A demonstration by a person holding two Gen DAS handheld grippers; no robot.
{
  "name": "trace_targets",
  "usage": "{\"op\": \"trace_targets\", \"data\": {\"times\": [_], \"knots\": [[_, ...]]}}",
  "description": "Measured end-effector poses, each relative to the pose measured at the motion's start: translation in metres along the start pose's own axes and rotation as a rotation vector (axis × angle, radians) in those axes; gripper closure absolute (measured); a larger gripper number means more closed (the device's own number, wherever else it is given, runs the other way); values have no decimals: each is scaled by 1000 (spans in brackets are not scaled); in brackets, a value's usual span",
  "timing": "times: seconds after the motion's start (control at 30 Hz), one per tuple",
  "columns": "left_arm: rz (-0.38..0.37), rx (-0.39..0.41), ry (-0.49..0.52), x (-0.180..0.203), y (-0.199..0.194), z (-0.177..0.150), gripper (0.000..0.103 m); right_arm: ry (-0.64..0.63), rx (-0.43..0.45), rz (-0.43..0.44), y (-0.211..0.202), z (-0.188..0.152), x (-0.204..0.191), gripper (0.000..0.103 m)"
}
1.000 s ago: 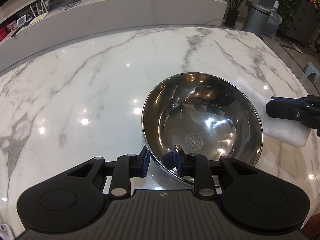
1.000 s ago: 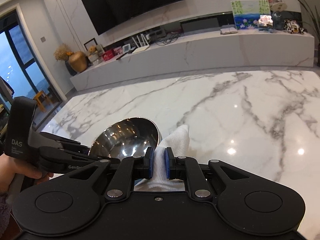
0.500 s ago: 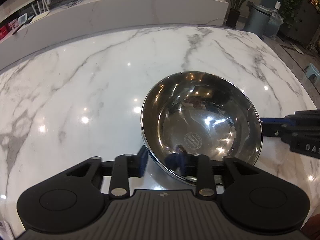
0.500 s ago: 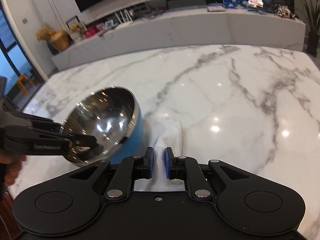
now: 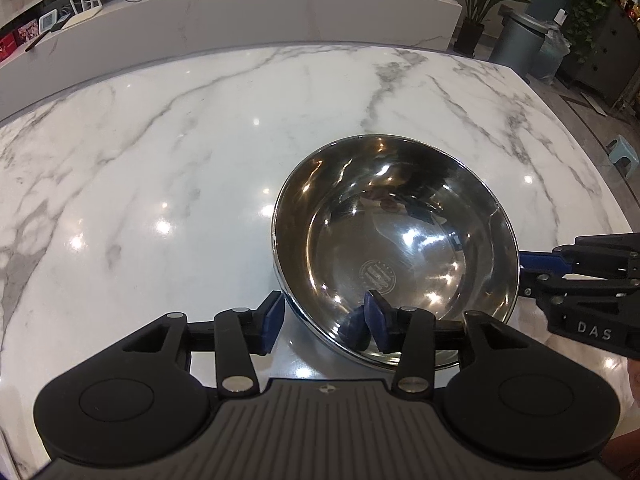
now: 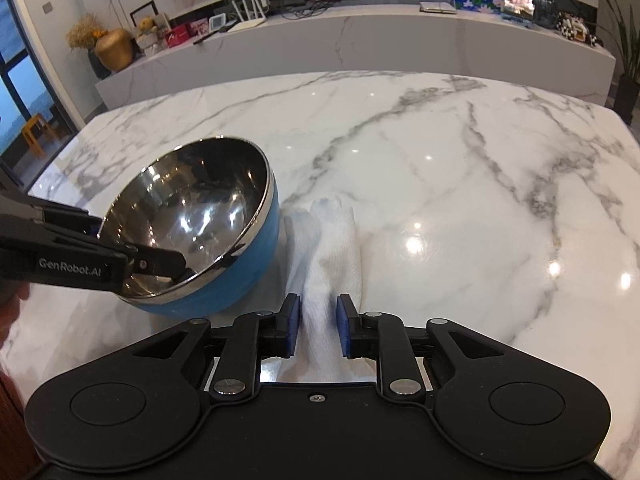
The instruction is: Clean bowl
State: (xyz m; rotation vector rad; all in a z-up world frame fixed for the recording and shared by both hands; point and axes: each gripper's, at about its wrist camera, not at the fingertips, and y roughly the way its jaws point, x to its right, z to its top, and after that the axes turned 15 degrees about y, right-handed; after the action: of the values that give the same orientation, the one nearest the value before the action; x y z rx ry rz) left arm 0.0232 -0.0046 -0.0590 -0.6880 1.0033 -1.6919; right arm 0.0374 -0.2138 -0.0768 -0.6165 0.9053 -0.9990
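A steel bowl (image 5: 394, 248) with a blue outside (image 6: 188, 224) is tilted and held off the marble table. My left gripper (image 5: 324, 322) is shut on its near rim, one finger outside and one inside; it also shows in the right wrist view (image 6: 160, 266). My right gripper (image 6: 317, 330) is shut on a white cloth (image 6: 332, 248) that lies bunched on the table right of the bowl. The right gripper shows in the left wrist view (image 5: 576, 272) at the bowl's right edge. The cloth is hidden there.
The white marble table (image 5: 160, 160) spreads wide to the left and far side. Its right edge (image 5: 592, 168) drops to the floor, with a bin (image 5: 516, 44) and plants beyond. A long white counter (image 6: 360, 40) with small items stands behind the table.
The bowl has been tilted up and lifted on its near rim. My right gripper has moved lower and nearer the bowl's right side, still holding the cloth.
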Motion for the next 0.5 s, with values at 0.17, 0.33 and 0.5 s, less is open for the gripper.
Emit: {"op": "trace_targets", "data": {"times": [0.17,0.33,0.5], "knots": [[8,-1,17,2,-2,-1,61,-27,-6,-9,3,-3,-5,76],[4,-5,18,1,-2,-1,61,-95,-7,-30,6,-8,-15,69],[7,-8,19,1,-2,-2,61,-154,-4,-73,7,-12,-20,70]]}}
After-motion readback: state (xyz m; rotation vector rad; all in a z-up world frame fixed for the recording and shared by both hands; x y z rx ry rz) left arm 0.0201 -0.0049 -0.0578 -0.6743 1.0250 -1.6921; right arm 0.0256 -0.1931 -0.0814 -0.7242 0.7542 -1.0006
